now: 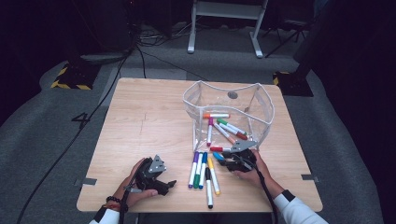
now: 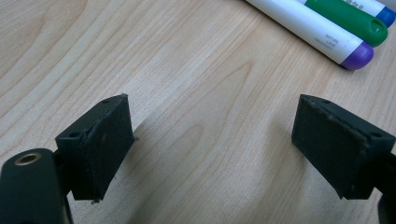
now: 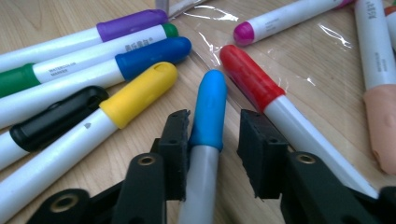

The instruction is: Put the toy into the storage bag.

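The right tool (image 3: 212,140) has its jaws around a smooth light-blue marker (image 3: 208,112) on the woodgrain tabletop (image 2: 196,70), one gap left. The left tool (image 2: 212,140) rests, jaws apart.

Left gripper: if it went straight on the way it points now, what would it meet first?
Probably the purple-capped marker; the left gripper has open jaws over bare table, with the green-capped marker just behind. Depth is uncertain.

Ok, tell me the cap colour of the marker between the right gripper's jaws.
Light blue cap; clearest in the right gripper view.
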`<action>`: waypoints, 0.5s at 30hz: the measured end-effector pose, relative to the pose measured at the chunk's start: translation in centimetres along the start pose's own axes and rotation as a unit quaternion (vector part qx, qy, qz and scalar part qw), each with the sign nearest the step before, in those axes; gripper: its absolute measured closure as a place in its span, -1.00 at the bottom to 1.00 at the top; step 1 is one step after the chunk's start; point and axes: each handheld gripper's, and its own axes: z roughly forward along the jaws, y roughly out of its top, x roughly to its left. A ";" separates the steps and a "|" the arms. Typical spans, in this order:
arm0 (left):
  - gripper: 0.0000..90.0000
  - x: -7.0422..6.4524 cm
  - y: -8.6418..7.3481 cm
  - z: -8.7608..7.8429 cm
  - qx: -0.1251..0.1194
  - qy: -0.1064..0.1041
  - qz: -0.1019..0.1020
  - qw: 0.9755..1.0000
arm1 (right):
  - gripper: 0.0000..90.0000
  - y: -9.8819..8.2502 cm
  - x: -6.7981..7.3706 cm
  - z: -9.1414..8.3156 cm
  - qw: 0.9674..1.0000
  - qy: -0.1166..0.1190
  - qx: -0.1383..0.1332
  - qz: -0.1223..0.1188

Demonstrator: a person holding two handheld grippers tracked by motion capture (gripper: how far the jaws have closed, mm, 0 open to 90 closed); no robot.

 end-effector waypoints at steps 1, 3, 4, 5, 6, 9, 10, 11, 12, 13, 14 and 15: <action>-0.72 0.0 0.0 0.0 0.000 0.000 0.000 1.000 | 0.50 0.0 -0.1 -0.1 1.000 -0.003 0.001 0.002; -0.72 0.0 0.0 0.0 0.000 0.000 0.000 1.000 | 0.61 -0.1 -0.2 -0.2 1.000 -0.005 0.001 0.003; -0.72 0.0 0.0 0.0 0.000 0.000 -0.001 1.000 | 0.65 -0.2 -0.3 -0.2 1.000 -0.003 0.000 0.000; -0.72 0.0 0.0 0.0 0.000 0.000 0.000 1.000 | 0.66 -0.3 -0.3 -0.3 1.000 -0.001 0.000 -0.001; -0.72 0.0 0.0 0.0 0.000 0.000 0.001 1.000 | 0.66 -0.3 -0.4 -0.3 1.000 0.000 0.000 -0.001; -0.72 0.0 0.0 0.0 0.000 0.000 -0.001 1.000 | 0.67 -0.5 -0.6 -0.6 1.000 0.003 0.001 -0.006; -0.72 0.0 0.0 0.0 0.000 0.000 0.000 1.000 | 0.67 -0.6 -0.7 -0.7 1.000 0.006 0.002 -0.005; -0.72 0.0 0.0 0.0 0.000 0.000 0.000 1.000 | 0.67 -0.8 -0.8 -1.0 1.000 0.014 0.000 -0.005; -0.72 0.0 0.0 0.0 0.000 0.001 0.000 1.000 | 0.67 -0.9 -0.9 -1.2 1.000 0.017 -0.003 -0.003; -0.72 0.0 0.0 0.0 0.000 0.001 0.000 1.000 | 0.67 -0.9 -1.0 -1.6 1.000 0.019 -0.006 -0.004; -0.72 0.0 0.0 0.0 0.000 0.000 -0.001 1.000 | 0.67 -0.9 -1.1 -2.0 1.000 0.023 -0.009 -0.005; -0.72 0.0 0.0 0.0 0.000 0.000 0.000 1.000 | 0.67 -1.0 -1.1 -2.4 1.000 0.024 -0.015 -0.006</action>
